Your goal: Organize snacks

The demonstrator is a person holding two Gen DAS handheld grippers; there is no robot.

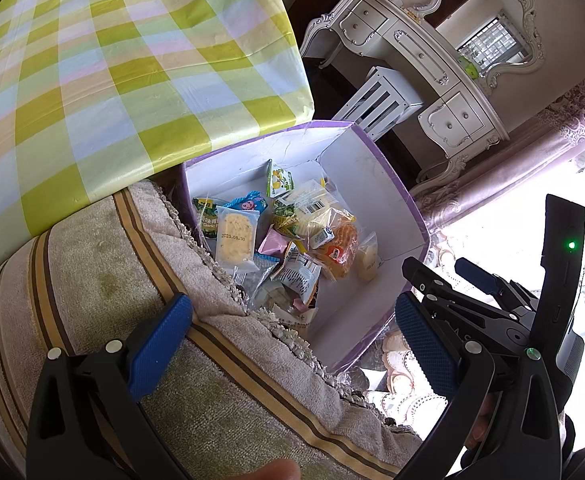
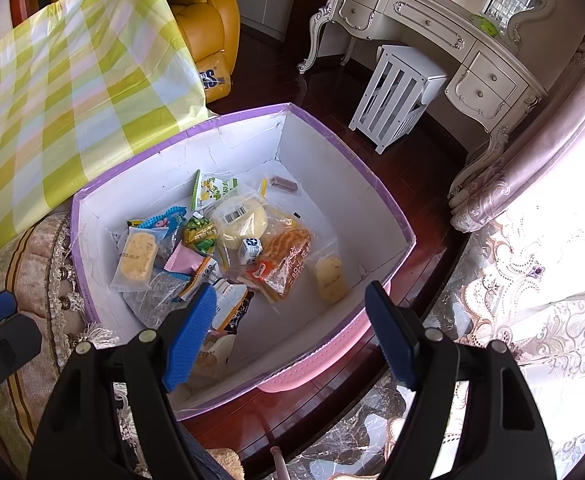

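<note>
1. Left wrist view: your left gripper [image 1: 292, 340] has its two blue pads wide apart with nothing between them. It hangs over the edge of a striped towel [image 1: 220, 360] with a fringed border.
2. Just past the towel, a purple-rimmed box [image 1: 376, 208] with white inner walls sits below, and the snacks [image 1: 280, 236] lie heaped on its floor toward the towel side. A clear packet holding a pale yellow cake [image 1: 235, 238] lies nearest the towel; an orange bread bag [image 1: 338, 252] lies toward the middle.
3. A green-and-yellow checked cloth [image 1: 112, 60] fills the upper left, and your right gripper [image 1: 452, 276] shows at the right edge, beside the box's near corner.
4. Right wrist view: your right gripper [image 2: 292, 336] is likewise spread, pads apart and empty, above the near wall of the box [image 2: 348, 216].
5. The snacks [image 2: 228, 248] are all inside the box, piled toward its left and middle; one small brown bar [image 2: 284, 183] lies alone near the far corner, and one yellow cake packet [image 2: 332, 276] lies apart at the right.
6. A white dressing table [image 2: 432, 24] and a slatted white stool [image 2: 396, 92] stand on the dark floor beyond.
</note>
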